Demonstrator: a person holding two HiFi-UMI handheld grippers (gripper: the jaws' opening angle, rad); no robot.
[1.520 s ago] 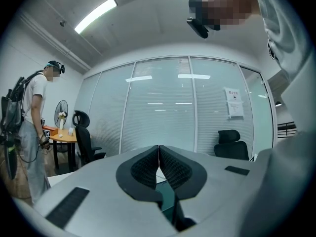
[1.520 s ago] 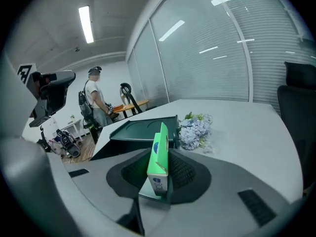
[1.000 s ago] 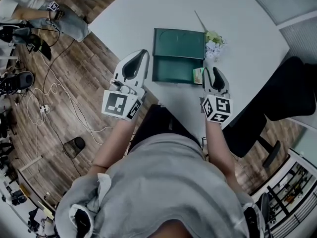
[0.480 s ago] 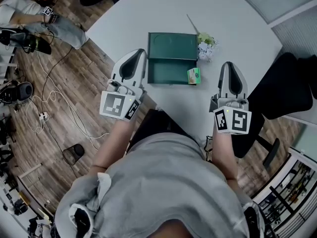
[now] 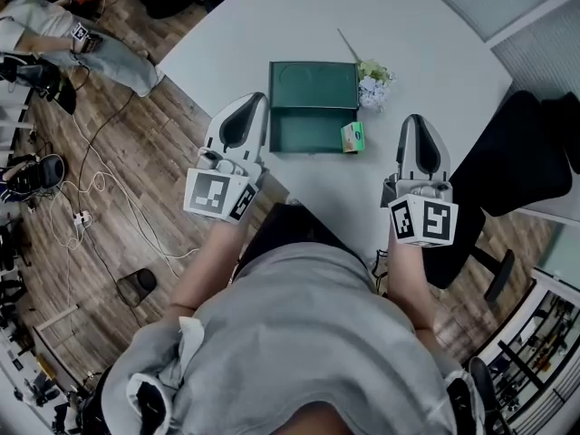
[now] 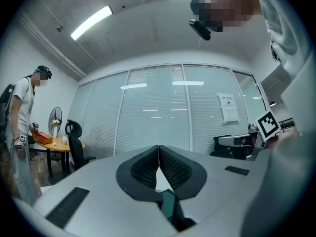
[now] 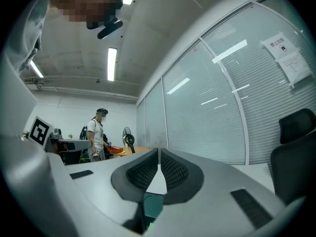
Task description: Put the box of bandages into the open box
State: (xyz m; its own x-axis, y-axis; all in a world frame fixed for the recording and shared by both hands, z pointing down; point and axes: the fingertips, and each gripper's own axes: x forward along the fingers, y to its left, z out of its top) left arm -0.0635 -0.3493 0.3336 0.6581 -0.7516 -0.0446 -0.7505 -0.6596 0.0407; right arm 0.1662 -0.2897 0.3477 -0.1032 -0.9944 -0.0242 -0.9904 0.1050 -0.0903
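The open dark green box lies on the white table in the head view, lid folded back. A small green and white box of bandages stands at its right front corner; I cannot tell whether it is inside or against the rim. My left gripper is shut and empty, just left of the green box. To the right of the bandages and apart from them, my right gripper is shut and empty. Both gripper views show the jaws closed, left gripper and right gripper.
A small bunch of pale flowers on a thin stem lies against the green box's far right corner. A black chair stands right of the table. Cables trail over the wood floor at left, where a person sits.
One second ago my right gripper was up against the box of bandages. It has drawn back to the right and the bandages stay by the green box. The left gripper has hardly moved.
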